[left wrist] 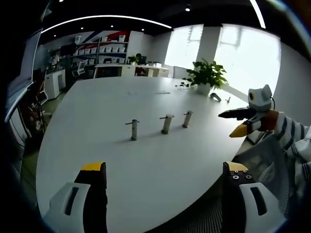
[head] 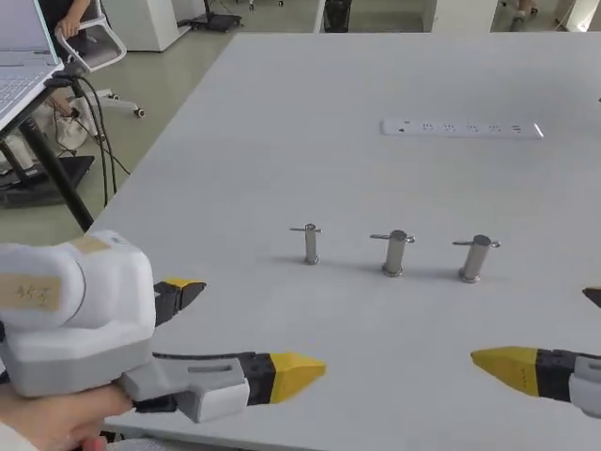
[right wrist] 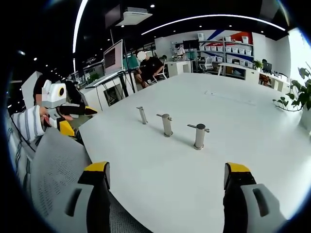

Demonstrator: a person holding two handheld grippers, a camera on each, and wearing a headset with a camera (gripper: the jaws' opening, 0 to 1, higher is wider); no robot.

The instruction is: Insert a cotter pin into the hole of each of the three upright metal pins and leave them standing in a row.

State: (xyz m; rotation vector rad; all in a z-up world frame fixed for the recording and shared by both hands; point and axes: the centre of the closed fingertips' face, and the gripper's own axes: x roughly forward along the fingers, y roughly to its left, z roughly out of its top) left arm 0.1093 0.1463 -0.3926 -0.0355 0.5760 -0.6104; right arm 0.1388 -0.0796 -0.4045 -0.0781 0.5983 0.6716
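1. Fingers (head: 296, 368) of the left gripper (head: 242, 331) stand wide apart and empty at the near edge of the table (head: 282, 113) in the head view. The right gripper (head: 547, 329), low on the right, is likewise spread and holds nothing. Three metal pins (head: 393, 252) stand upright in a row mid-table, well apart from both grippers, each with a cotter pin (head: 392, 237) crossing its top. A power strip (head: 460, 129) lies beyond them.
2. Left gripper view: the yellow-tipped fingers frame bare table, with the row of metal pins ahead. The right gripper hangs at the right, off the table edge, and a plant (left wrist: 206, 75) stands at the far end.
3. Right gripper view: the fingers are parted around nothing, and the nearest of the metal pins plainly carries its crosspiece. The job looks finished. The risk now is a stray sweep of either gripper through the row: tall pieces on small bases would likely topple and roll, breaking the line.
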